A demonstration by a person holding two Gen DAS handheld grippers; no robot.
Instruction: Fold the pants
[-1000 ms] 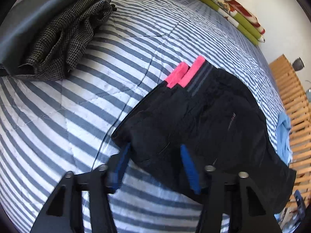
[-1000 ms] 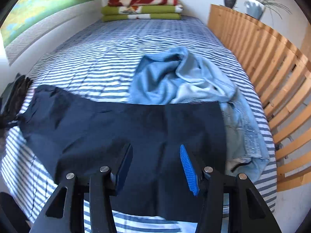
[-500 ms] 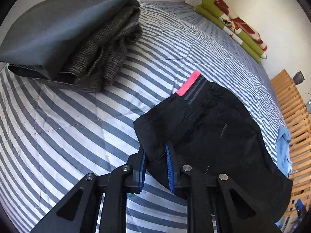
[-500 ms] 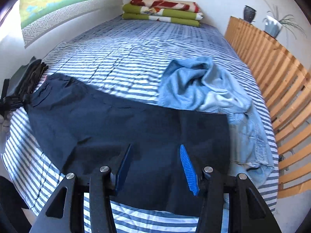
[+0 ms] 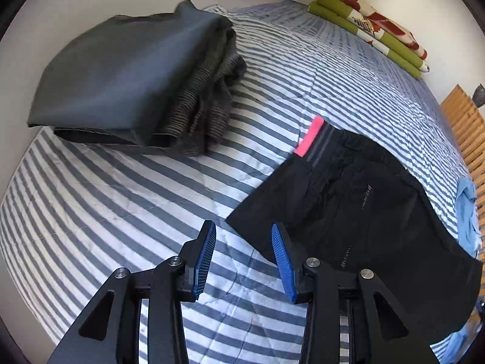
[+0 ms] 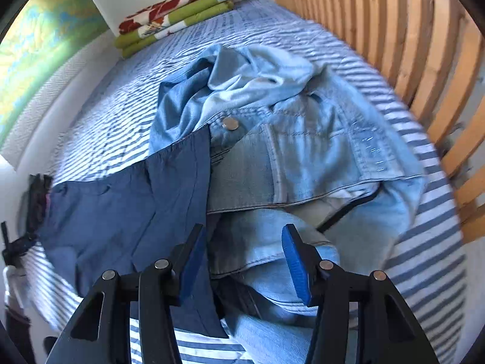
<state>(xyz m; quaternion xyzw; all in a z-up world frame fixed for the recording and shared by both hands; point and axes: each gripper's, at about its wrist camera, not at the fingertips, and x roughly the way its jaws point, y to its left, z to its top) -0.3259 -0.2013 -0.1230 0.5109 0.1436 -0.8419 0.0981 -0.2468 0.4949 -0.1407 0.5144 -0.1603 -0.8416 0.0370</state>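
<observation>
Dark pants (image 5: 357, 200) with a pink waistband tab (image 5: 309, 136) lie flat on the striped bed, doubled lengthwise. My left gripper (image 5: 244, 259) is open just off the waist corner of the pants, above bare sheet, holding nothing. In the right wrist view the same pants (image 6: 130, 221) spread to the left, their leg end resting partly on crumpled light blue jeans (image 6: 288, 157). My right gripper (image 6: 242, 268) is open over the jeans, beside the dark leg hem, with nothing between its fingers.
A pile of folded dark and checked clothes (image 5: 133, 75) sits at the back left of the bed (image 5: 106, 206). Folded green and red blankets (image 6: 172, 18) lie at the far end. Wooden slats (image 6: 409, 45) border the right side.
My left gripper let go of the waist corner, opened and drew back; the pants now lie flat. The right gripper swung right, from over the dark legs to over the jeans.
</observation>
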